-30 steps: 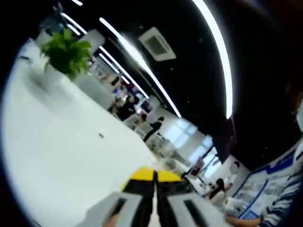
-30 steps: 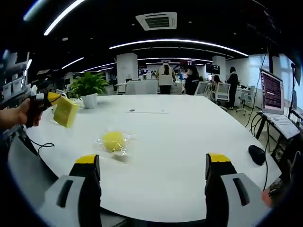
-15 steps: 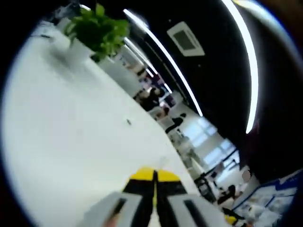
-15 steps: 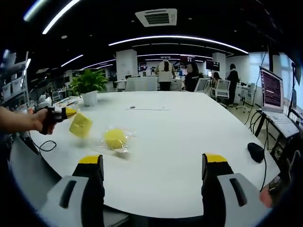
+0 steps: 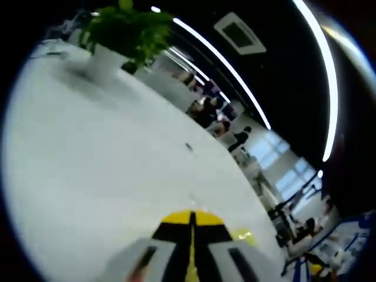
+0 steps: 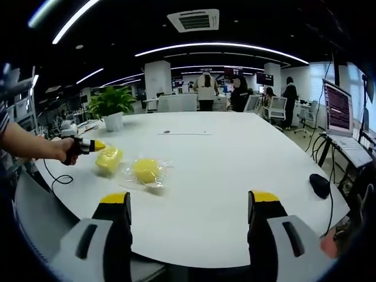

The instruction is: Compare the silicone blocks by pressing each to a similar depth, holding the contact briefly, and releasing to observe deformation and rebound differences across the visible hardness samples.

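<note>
From my right gripper view, the left gripper (image 6: 100, 145) is clamped on a yellow silicone block (image 6: 108, 160), just beside the round yellow block in a clear wrapper (image 6: 145, 170) on the white table (image 6: 235, 158). My right gripper (image 6: 191, 202) is spread wide, holding nothing, near the table's edge. A potted plant (image 6: 110, 106) stands further back.

A yellow silicone block (image 6: 108, 160) sits at the tip of the left tool (image 6: 98, 145), low over the white surface (image 6: 235, 170). Just beside it lies a second yellow block (image 6: 145, 170), rounded, wrapped in crinkled clear plastic, resting on the surface.
</note>
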`<state>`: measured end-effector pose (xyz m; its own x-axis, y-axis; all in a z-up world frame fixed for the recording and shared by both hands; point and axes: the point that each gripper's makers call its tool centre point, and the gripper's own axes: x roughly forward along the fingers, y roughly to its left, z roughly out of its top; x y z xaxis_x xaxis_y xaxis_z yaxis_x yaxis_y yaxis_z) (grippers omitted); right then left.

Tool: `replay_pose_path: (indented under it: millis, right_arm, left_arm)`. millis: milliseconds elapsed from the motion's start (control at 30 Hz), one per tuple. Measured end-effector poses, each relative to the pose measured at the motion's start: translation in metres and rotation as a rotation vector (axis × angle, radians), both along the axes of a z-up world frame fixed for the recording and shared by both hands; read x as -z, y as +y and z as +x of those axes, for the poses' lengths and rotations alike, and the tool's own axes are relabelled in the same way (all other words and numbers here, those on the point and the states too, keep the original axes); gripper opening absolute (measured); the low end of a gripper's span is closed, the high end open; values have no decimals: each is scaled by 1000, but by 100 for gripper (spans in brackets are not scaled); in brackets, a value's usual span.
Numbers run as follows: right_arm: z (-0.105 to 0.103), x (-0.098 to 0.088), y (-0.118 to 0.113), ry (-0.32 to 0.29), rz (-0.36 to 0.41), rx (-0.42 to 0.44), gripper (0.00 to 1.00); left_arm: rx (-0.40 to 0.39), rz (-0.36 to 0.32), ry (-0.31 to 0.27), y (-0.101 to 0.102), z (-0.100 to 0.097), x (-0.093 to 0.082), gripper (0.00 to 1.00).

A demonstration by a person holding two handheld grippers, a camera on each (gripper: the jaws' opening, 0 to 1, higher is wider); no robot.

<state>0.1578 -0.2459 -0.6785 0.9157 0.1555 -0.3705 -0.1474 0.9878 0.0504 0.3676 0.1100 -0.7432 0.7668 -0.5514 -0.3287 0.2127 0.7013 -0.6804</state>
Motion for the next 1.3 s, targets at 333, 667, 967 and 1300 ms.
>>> replay_pose_path:
  millis: [333,667,967,1300]
  right_arm:
    - [-4,-10,-4,-17,-1,7,74]
    - [-5,-8,-3,-1,1,4,73]
    - [-3,-13,2,-23,7,-19,71]
    - [2,-13,13,-35,26,-62,77]
  left_arm:
    - [-3,144,2,13,5,20,0]
    - [54,239,-24,18,4,25,14]
    - [39,285,-53,44,-5,14,29]
    - [49,252,-187,36,-29,-43,32]
